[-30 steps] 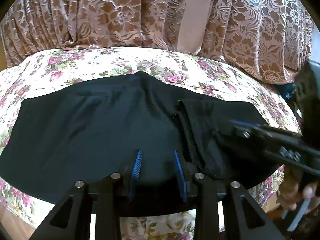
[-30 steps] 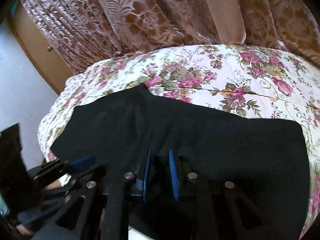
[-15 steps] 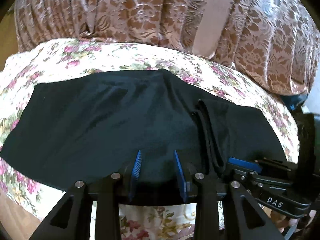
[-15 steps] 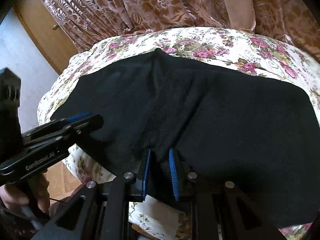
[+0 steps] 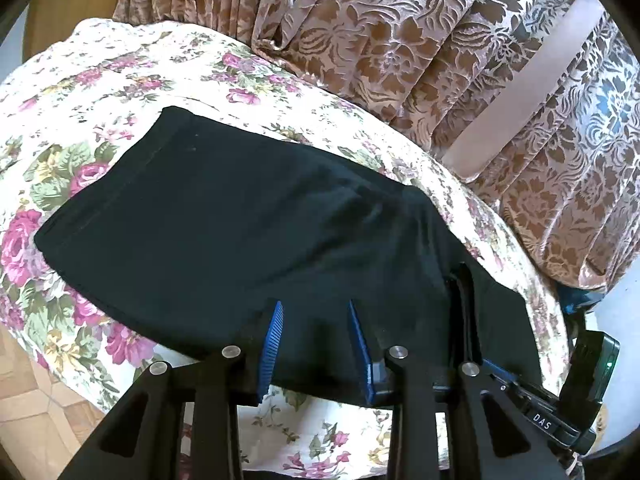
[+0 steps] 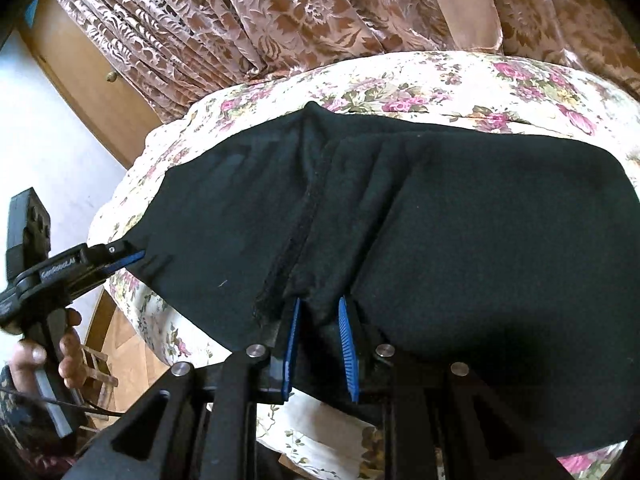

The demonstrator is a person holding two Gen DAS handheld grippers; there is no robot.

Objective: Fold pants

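Black knit pants (image 5: 248, 220) lie spread flat across a bed covered by a cream sheet printed with pink roses and green leaves (image 5: 52, 184), directly ahead of both tools. The left gripper (image 5: 316, 344), with blue ribbed pads, pinches the near edge of the cloth, which hangs over the bed's side. The right gripper (image 6: 320, 344) is nearly pressed together, clamping a bunched fold of the same near edge beside a thick seam. In the right wrist view a hand (image 6: 48, 356) grips the left tool's handle. Beyond the bed hang brown floral velvet curtains (image 5: 400, 52).
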